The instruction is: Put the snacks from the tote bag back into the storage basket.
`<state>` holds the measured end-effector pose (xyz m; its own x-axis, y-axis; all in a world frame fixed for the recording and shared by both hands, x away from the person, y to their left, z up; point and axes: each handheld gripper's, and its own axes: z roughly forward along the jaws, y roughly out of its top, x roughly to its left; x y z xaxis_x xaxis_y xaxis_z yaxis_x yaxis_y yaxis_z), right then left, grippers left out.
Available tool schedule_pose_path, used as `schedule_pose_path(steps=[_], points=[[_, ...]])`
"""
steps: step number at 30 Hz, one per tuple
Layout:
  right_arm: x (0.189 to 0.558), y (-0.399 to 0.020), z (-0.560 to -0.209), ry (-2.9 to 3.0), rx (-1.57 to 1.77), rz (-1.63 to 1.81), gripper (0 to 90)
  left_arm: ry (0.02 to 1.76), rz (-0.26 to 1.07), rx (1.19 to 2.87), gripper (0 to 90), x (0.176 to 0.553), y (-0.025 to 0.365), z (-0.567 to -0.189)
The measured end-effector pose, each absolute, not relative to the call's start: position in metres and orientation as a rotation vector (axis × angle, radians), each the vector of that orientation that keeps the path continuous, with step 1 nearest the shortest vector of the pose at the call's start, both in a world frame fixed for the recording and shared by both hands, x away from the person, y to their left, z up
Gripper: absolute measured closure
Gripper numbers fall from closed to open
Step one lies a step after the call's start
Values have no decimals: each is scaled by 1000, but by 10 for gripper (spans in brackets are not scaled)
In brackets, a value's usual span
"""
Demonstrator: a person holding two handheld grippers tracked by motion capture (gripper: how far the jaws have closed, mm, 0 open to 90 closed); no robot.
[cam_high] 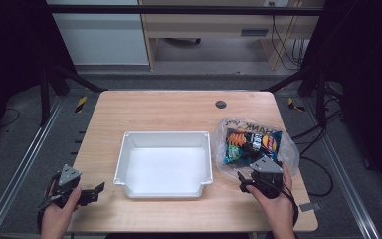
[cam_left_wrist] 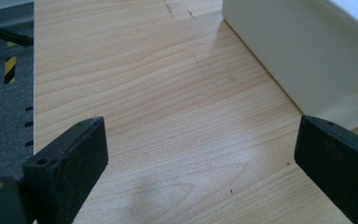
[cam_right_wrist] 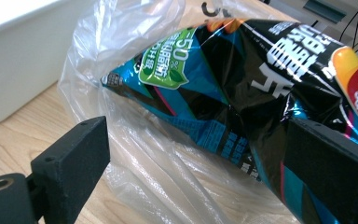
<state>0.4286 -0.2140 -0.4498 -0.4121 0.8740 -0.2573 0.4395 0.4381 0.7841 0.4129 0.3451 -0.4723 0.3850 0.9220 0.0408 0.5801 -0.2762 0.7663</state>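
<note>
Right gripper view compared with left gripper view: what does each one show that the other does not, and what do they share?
The right gripper view alone has the snack packet, black and blue with a green label, inside a clear plastic bag; the right tongs stand open close to it.

The left gripper view alone has grey floor with a yellow-black stripe beyond the table edge; the left tongs stand open over bare wood.

Both have the wooden table and an outer wall of the white tray.

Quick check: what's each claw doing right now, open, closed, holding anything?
Left claw: open, empty, over bare table beside the white tray.
Right claw: open, holding nothing, at the snack bag in its clear plastic bag.
</note>
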Motion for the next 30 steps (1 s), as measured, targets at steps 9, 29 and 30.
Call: schedule_pose_path(steps=[9, 29, 30], points=[[426, -217, -445, 1967, 1116, 863, 74, 1281, 644, 1975, 26, 413, 345, -473], [417, -239, -430, 1852, 1148, 875, 50, 1285, 656, 1977, 26, 413, 344, -473], [419, -241, -427, 1851, 1148, 851, 54, 1288, 654, 1975, 26, 413, 344, -473]])
